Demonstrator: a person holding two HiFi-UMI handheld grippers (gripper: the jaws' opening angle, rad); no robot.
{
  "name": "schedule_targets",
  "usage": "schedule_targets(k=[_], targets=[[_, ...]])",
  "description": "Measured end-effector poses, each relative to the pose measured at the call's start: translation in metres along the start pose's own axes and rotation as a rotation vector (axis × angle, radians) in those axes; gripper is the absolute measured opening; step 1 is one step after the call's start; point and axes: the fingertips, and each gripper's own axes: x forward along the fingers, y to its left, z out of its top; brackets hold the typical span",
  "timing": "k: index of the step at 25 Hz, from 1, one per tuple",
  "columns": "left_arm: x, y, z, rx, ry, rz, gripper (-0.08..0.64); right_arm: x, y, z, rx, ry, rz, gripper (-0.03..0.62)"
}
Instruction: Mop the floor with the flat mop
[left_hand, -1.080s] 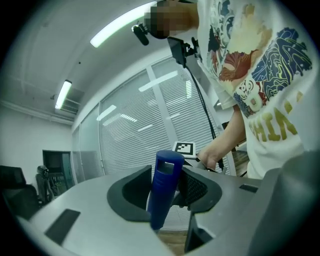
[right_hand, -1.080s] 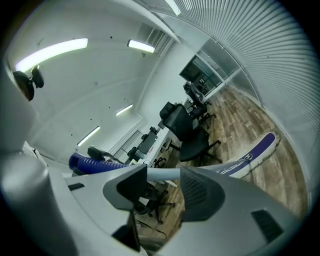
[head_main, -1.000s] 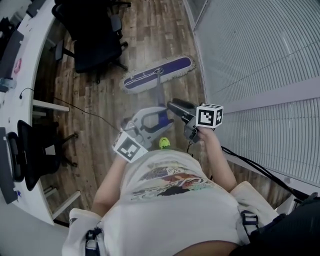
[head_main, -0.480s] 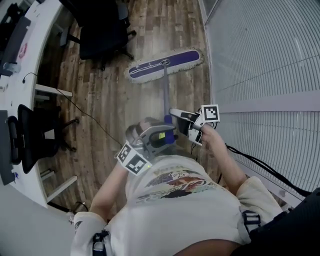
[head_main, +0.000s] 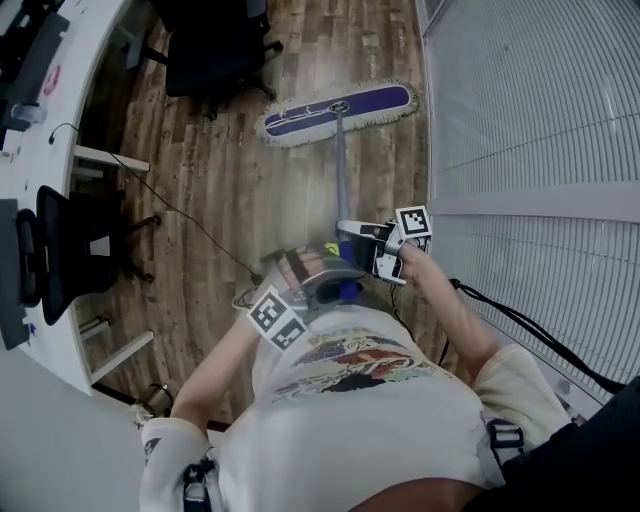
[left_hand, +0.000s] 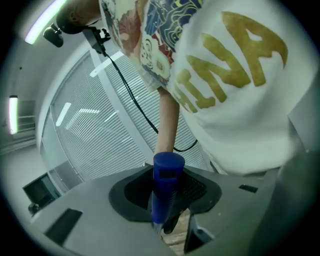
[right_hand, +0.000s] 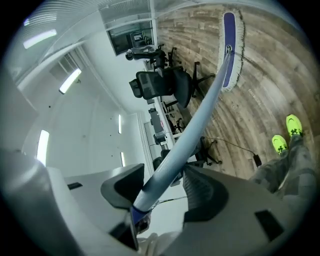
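Note:
The flat mop's purple head (head_main: 338, 108) with a white fringe lies on the wood floor ahead, near the blinds. Its pale pole (head_main: 342, 170) runs back toward me. My right gripper (head_main: 385, 248) holds the pole (right_hand: 200, 117) between its jaws. The jaws have just been opening a little, and both pads still touch the pole. The mop head (right_hand: 229, 45) shows far down the pole. My left gripper (head_main: 318, 275) sits closer to my body, shut on the blue grip (left_hand: 167, 175) at the pole's end. In its own view, the left gripper (left_hand: 166, 196) pinches that grip between its pads.
Black office chairs (head_main: 215, 45) stand behind the mop head. A white desk (head_main: 60, 130) curves along the left with another chair (head_main: 60, 260). A thin cable (head_main: 180, 215) crosses the floor. Blinds (head_main: 530, 120) line the right side. My yellow-green shoes (right_hand: 287, 132) are below.
The mop head slid away from me along the blinds. Both grippers dropped and drew closer together, and the right one rolled around the pole.

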Motion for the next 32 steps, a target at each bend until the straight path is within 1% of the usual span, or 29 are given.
schedule_targets(k=[3,6,7,9,10,11,12,13,14,15,16,17,18,19,20,21,22,23,24,25,26,27,28,29,30,31,32], targets=[[-0.013,-0.007,-0.006,0.008,0.009,0.001,0.14,0.01,-0.004,-0.004,0.005,-0.039,0.017,0.222],[0.012,-0.005,-0.002,-0.013,0.03,-0.02,0.14,-0.012,-0.009,0.006,0.026,-0.065,0.005,0.221],[0.015,-0.006,0.002,-0.031,0.028,-0.02,0.14,-0.016,-0.009,0.007,0.041,-0.077,0.005,0.221],[0.001,-0.012,0.008,-0.082,0.011,0.006,0.144,-0.012,-0.011,0.002,0.065,-0.108,0.009,0.219],[-0.012,-0.016,0.009,-0.119,0.003,0.03,0.152,-0.008,-0.013,-0.001,0.069,-0.126,0.008,0.219],[-0.027,-0.02,0.007,-0.173,-0.005,0.061,0.161,-0.002,-0.014,-0.003,0.071,-0.144,0.006,0.219],[-0.043,-0.022,0.002,-0.245,-0.016,0.097,0.173,0.004,-0.015,-0.005,0.072,-0.16,0.004,0.219],[-0.06,-0.023,-0.004,-0.335,-0.034,0.139,0.183,0.01,-0.016,-0.006,0.071,-0.176,0.002,0.219],[-0.078,-0.021,-0.012,-0.446,-0.065,0.181,0.198,0.018,-0.016,-0.008,0.069,-0.19,0.0,0.219],[-0.095,-0.017,-0.022,-0.595,-0.116,0.219,0.207,0.025,-0.017,-0.009,0.065,-0.201,-0.002,0.219],[-0.11,-0.012,-0.032,-0.793,-0.192,0.251,0.223,0.031,-0.017,-0.009,0.061,-0.21,-0.003,0.219],[-0.121,-0.007,-0.043,-1.022,-0.29,0.278,0.264,0.034,-0.018,-0.01,0.058,-0.217,-0.005,0.219],[-0.131,-0.001,-0.052,-1.249,-0.404,0.299,0.324,0.034,-0.019,-0.01,0.058,-0.222,-0.008,0.219],[-0.137,0.004,-0.06,-1.446,-0.523,0.312,0.361,0.033,-0.021,-0.011,0.059,-0.226,-0.013,0.219],[-0.142,0.01,-0.066,-1.6,-0.628,0.316,0.368,0.032,-0.022,-0.011,0.058,-0.23,-0.018,0.219],[-0.143,0.013,-0.073,-1.714,-0.702,0.313,0.371,0.032,-0.024,-0.01,0.056,-0.233,-0.023,0.219],[-0.141,0.016,-0.079,-1.804,-0.741,0.3,0.371,0.031,-0.025,-0.009,0.053,-0.235,-0.028,0.219],[-0.134,0.017,-0.084,-1.883,-0.757,0.272,0.371,0.031,-0.026,-0.009,0.049,-0.234,-0.034,0.219],[-0.124,0.018,-0.085,-1.955,-0.761,0.226,0.371,0.031,-0.027,-0.008,0.045,-0.233,-0.041,0.219],[-0.112,0.016,-0.083,-2.013,-0.742,0.166,0.371,0.031,-0.029,-0.009,0.04,-0.23,-0.049,0.219],[-0.101,0.01,-0.082,-2.051,-0.687,0.103,0.371,0.033,-0.031,-0.011,0.033,-0.229,-0.059,0.219],[-0.09,-0.001,-0.084,-2.065,-0.593,0.05,0.371,0.036,-0.033,-0.014,0.026,-0.227,-0.067,0.219],[-0.082,-0.013,-0.088,-2.054,-0.485,0.014,0.371,0.041,-0.035,-0.018,0.019,-0.228,-0.072,0.219],[-0.076,-0.023,-0.092,-2.039,-0.403,-0.009,0.373,0.044,-0.037,-0.021,0.014,-0.233,-0.074,0.219],[-0.071,-0.026,-0.093,-2.037,-0.364,-0.027,0.373,0.044,-0.037,-0.021,0.012,-0.241,-0.073,0.219],[-0.065,-0.023,-0.091,-2.049,-0.357,-0.05,0.373,0.042,-0.037,-0.019,0.012,-0.251,-0.071,0.219],[-0.058,-0.018,-0.084,-2.066,-0.374,-0.086,0.371,0.037,-0.035,-0.016,0.011,-0.258,-0.069,0.219]])
